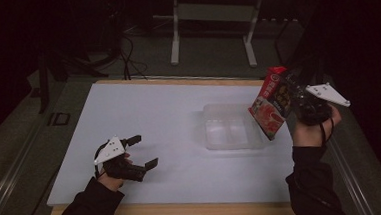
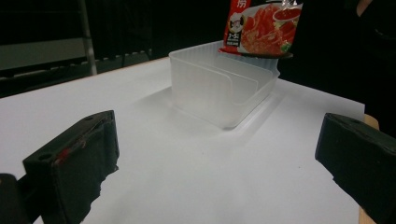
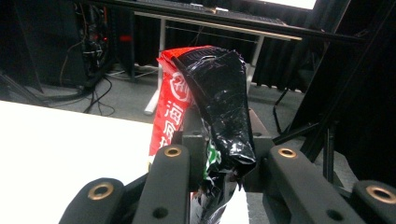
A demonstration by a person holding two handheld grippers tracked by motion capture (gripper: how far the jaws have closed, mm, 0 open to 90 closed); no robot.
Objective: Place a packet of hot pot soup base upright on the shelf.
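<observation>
1. Fingers first: the right gripper (image 1: 289, 97) has its two black jaws squeezed tight on a red food packet (image 1: 272, 104). The right gripper view shows the crinkly packet (image 3: 205, 107) pinched between them. The left gripper (image 1: 142, 151) has its jaws wide apart with nothing in them, and its own view shows bare table between the two black pads (image 2: 81, 158).

2. Biggest thing: the white table (image 1: 144, 115). On it stands a clear plastic box (image 1: 230, 127), and that box is our landmark. It has a thin wall inside that splits it into two parts (image 2: 224, 88).

3. The packet hangs in the air, tilted, over the right edge of the box. Its low corner is just above the rim. I cannot tell if it touches the rim.

4. The left gripper rests on the table well to the left of the box, near the person's edge.

5. Step in hand, I think: carrying the packet to the box to put it in. It is not inside yet.

6. Next move, I think: slide the packet a bit further over the box, lower it into one part, then let the jaws open. The packet is floppy, so it could catch on the rim or the middle wall.
</observation>
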